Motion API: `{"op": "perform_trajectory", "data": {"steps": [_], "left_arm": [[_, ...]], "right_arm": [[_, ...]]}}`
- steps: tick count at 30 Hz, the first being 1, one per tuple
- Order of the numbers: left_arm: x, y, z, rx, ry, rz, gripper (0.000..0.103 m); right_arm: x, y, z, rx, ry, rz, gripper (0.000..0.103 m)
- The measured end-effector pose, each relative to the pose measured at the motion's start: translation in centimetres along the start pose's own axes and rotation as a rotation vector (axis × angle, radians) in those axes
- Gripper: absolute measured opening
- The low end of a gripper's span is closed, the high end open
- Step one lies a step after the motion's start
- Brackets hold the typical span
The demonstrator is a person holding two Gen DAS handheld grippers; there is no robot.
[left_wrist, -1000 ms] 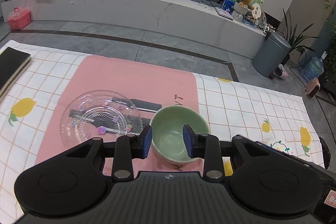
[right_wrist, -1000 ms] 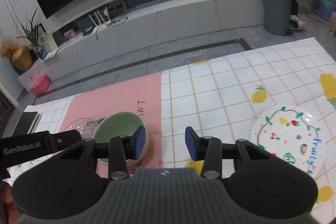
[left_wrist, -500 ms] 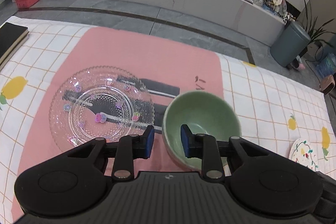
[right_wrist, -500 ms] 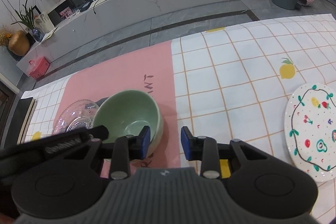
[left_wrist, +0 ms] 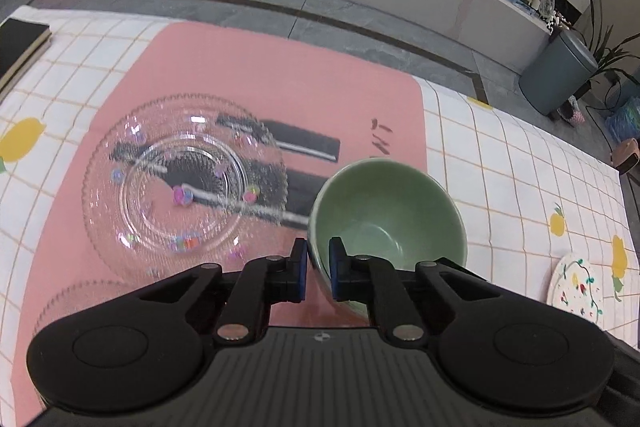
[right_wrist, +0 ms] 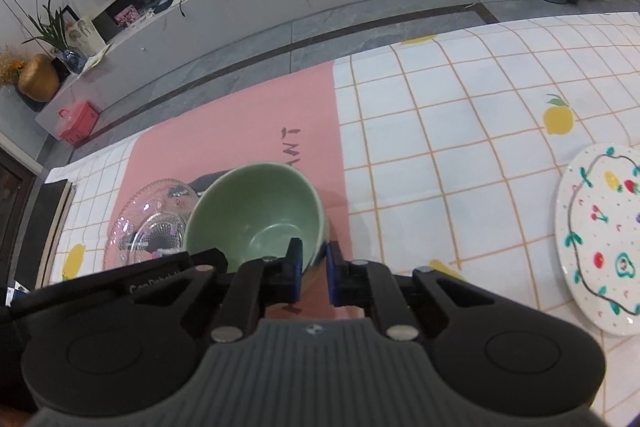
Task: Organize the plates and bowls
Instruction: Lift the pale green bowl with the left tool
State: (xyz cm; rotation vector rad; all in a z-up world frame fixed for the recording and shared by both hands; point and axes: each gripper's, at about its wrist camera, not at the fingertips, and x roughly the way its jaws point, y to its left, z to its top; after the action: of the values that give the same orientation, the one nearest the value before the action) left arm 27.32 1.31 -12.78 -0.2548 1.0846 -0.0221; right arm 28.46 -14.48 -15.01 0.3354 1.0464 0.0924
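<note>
The green bowl (left_wrist: pixel 386 215) stands on the pink mat (left_wrist: pixel 224 67) of the table, just right of the glass plate (left_wrist: pixel 184 183). The left gripper (left_wrist: pixel 318 273) is closing its jaws on the bowl's near-left rim, one pad inside and one outside. The right gripper (right_wrist: pixel 312 273) is clenched on the near-right rim in the same way. Taking the rim at two points probably keeps the bowl level for lifting. The painted plate (right_wrist: pixel 600 243) lies well apart to the right, likely awaiting sorting.
</note>
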Motion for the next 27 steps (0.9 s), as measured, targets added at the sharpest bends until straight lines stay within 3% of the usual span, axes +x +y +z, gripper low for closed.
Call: {"op": "perform_trajectory", "data": {"steps": [15, 27], "left_arm": [[-3.7, -2.5, -5.5, 0.025, 0.012, -0.009, 0.01], [-8.4, -3.4, -11.5, 0.072, 0.012, -0.016, 0.01]], "right_arm": [[-5.6, -3.4, -4.7, 0.065, 0.031, -0.026, 0.009], [-11.6, -4.9, -10.8, 0.088, 0.032, -0.036, 0.009]]}}
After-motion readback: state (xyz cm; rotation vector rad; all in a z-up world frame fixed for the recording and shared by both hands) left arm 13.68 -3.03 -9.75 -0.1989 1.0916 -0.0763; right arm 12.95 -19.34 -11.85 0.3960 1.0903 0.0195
